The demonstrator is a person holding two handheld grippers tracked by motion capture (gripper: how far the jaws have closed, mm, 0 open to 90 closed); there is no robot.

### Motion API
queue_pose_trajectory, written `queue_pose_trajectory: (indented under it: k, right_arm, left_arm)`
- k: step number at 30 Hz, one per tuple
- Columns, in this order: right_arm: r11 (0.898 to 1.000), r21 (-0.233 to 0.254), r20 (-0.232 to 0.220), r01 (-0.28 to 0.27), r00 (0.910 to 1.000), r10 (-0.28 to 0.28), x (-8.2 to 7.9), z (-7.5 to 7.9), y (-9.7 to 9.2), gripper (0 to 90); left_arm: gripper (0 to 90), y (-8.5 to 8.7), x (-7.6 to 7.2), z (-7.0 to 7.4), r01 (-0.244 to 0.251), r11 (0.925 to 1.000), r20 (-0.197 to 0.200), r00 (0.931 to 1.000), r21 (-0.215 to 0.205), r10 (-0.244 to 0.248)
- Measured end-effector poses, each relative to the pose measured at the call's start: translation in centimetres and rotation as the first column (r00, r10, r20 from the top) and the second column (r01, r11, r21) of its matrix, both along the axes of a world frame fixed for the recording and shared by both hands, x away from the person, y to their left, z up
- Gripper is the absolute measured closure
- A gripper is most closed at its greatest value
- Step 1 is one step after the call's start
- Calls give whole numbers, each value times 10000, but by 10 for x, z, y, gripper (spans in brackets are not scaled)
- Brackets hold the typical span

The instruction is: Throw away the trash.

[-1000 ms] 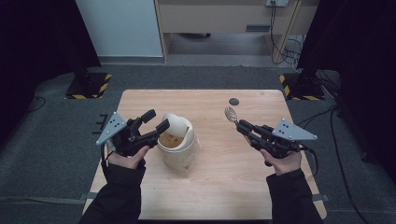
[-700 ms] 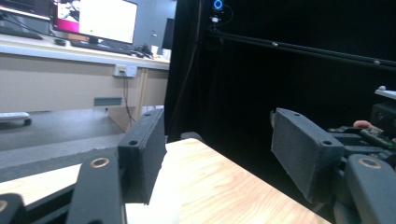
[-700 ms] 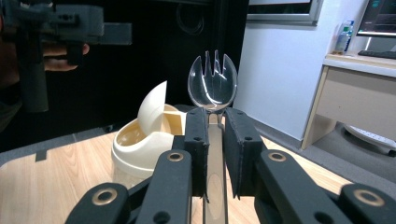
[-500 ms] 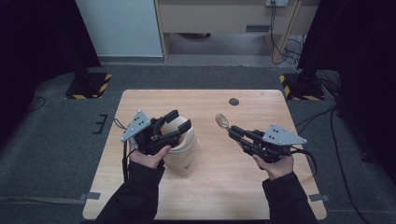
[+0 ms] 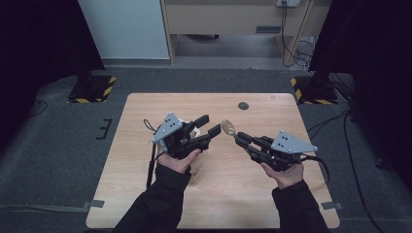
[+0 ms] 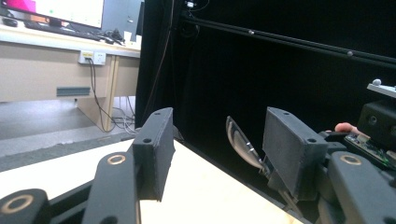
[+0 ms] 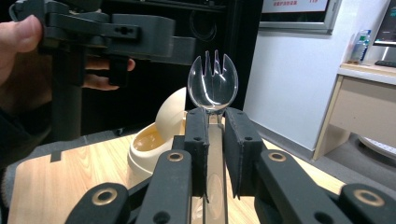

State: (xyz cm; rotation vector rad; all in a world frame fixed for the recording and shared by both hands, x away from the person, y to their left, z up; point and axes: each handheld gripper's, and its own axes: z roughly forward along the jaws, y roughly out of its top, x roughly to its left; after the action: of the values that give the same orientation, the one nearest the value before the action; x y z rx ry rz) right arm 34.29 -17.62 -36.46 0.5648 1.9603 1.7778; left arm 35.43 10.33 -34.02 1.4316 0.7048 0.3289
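Note:
My right gripper (image 5: pixel 241 138) is shut on the handle of a clear plastic spork (image 5: pixel 227 127), whose head points up and left. In the right gripper view the spork (image 7: pixel 213 86) stands upright between the jaws of my right gripper (image 7: pixel 215 122). Behind it sits a cream cup (image 7: pixel 159 135) with its hinged lid open and an orange-brown inside. My left gripper (image 5: pixel 208 124) hovers open over that cup and hides most of it from above. In the left gripper view my left gripper (image 6: pixel 219 144) is open, and the spork (image 6: pixel 240 142) shows just beyond its right-hand jaw.
A small dark round disc (image 5: pixel 243 105) lies near the far edge of the wooden table (image 5: pixel 145 194). Yellow-and-black striped stand bases (image 5: pixel 92 90) sit on the floor off both far corners. A wooden desk (image 5: pixel 233 19) stands beyond the table.
My left gripper has moved right, over the cup and toward the spork. My right gripper has come left with the spork, so the two now nearly meet.

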Motion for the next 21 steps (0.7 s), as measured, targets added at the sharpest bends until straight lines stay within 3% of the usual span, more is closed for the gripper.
queue_pose_trajectory:
  k: [12, 21]
  right_arm:
    - [9999, -37, 15, -131, 9999, 131, -1, -1, 4, 801]
    - [9999, -35, 42, -144, 9999, 145, -1, -1, 5, 801]
  left_arm:
    - [498, -18, 5, -7, 270, 9995, -337, 9991, -159, -275]
    - [675, -21, 7, -9, 557, 9977, -648, 9962, -395, -582]
